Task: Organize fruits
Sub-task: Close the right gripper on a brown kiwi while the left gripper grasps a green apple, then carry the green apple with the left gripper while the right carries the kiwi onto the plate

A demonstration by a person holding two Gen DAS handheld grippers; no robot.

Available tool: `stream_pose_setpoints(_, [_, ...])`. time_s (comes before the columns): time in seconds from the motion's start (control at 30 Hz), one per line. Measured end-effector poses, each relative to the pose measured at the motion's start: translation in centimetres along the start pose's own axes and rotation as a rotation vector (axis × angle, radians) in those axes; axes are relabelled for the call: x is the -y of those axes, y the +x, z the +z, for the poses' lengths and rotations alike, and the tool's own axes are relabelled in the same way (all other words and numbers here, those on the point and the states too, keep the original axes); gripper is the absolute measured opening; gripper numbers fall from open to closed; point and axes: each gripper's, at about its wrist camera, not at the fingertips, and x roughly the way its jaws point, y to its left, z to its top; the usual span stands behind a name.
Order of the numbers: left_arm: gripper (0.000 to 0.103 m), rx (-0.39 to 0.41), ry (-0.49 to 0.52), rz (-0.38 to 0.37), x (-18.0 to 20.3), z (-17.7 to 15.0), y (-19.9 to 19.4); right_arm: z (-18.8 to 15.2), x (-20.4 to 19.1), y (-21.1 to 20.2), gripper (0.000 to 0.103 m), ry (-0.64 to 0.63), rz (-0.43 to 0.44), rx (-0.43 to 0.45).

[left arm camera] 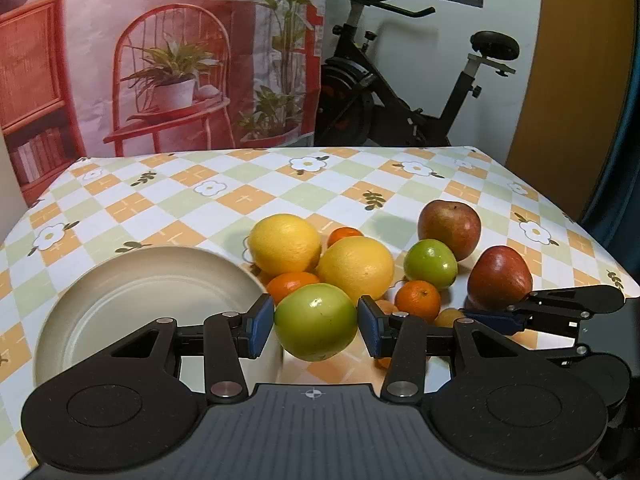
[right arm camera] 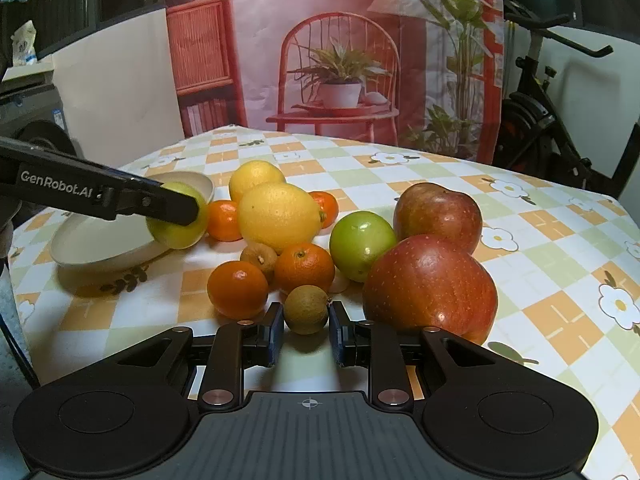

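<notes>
My left gripper (left arm camera: pixel 316 324) is shut on a green apple (left arm camera: pixel 312 312), its blue pads pressing both sides; the apple hangs beside the right rim of a cream plate (left arm camera: pixel 120 280). The right wrist view shows that apple (right arm camera: pixel 180 236) over the plate's edge (right arm camera: pixel 100 252). My right gripper (right arm camera: pixel 306 328) is shut on a small brown round fruit (right arm camera: pixel 306 310) sitting on the tablecloth at the front of the pile. The pile holds two yellow citrus (right arm camera: pixel 276 216), several small oranges (right arm camera: pixel 238 290), a second green apple (right arm camera: pixel 362 244) and two red apples (right arm camera: pixel 430 284).
The checked tablecloth (left arm camera: pixel 200 196) runs to a far edge with a printed backdrop behind it. An exercise bike (left arm camera: pixel 400 92) stands beyond the far right corner. The right gripper's arm (left arm camera: pixel 560 304) lies low beside the nearer red apple (left arm camera: pixel 500 276).
</notes>
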Motion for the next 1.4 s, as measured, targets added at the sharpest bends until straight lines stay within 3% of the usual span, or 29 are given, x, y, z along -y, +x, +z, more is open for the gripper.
stream_pose_setpoints(0.37, [0.049, 0.043, -0.092, 0.055, -3.6, 1.4, -2.0, 0.8, 0.0, -0.9, 0.022, 0.039, 0.027, 0.018])
stream_pose_setpoints(0.8, [0.049, 0.082, -0.110, 0.122, -8.8, 2.8, -3.3, 4.6, -2.1, -1.4, 0.022, 0.018, 0.079, 0.028])
stream_pose_setpoints(1.1, [0.049, 0.045, -0.121, 0.131, -12.1, 2.5, -2.2, 7.8, -5.0, 1.6, 0.022, -0.019, 0.131, -0.012])
stream_pose_setpoints(1.4, [0.049, 0.004, -0.174, 0.145, -14.5, 1.4, 0.1, 12.2, -9.5, 9.7, 0.022, -0.164, 0.142, -0.084])
